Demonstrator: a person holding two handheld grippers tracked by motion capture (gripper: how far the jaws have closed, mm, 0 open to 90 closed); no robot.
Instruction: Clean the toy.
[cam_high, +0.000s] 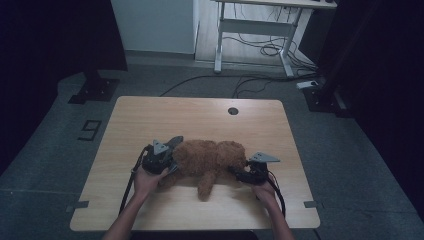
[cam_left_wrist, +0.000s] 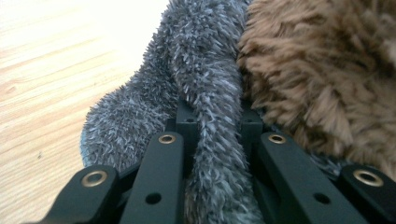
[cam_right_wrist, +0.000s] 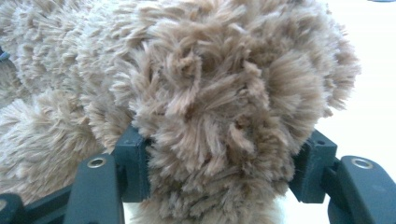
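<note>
A brown plush toy (cam_high: 215, 157) lies on the wooden table (cam_high: 200, 120), near its front. My left gripper (cam_high: 172, 159) is at the toy's left end, shut on a strip of grey fuzzy fabric (cam_high: 175, 141). In the left gripper view the grey fabric (cam_left_wrist: 205, 60) runs up between the jaws of the left gripper (cam_left_wrist: 217, 116), pressed against the brown fur (cam_left_wrist: 322, 70). My right gripper (cam_high: 239, 172) is at the toy's right end. In the right gripper view its jaws (cam_right_wrist: 224, 161) press on both sides of a rounded lump of the plush toy (cam_right_wrist: 210, 84).
A round cable hole (cam_high: 233, 111) sits near the table's far edge. Behind the table stand a white desk frame (cam_high: 255, 30) with cables on the floor and black stand bases (cam_high: 95, 90) at both sides. A "9" mark (cam_high: 90, 130) is on the floor at the left.
</note>
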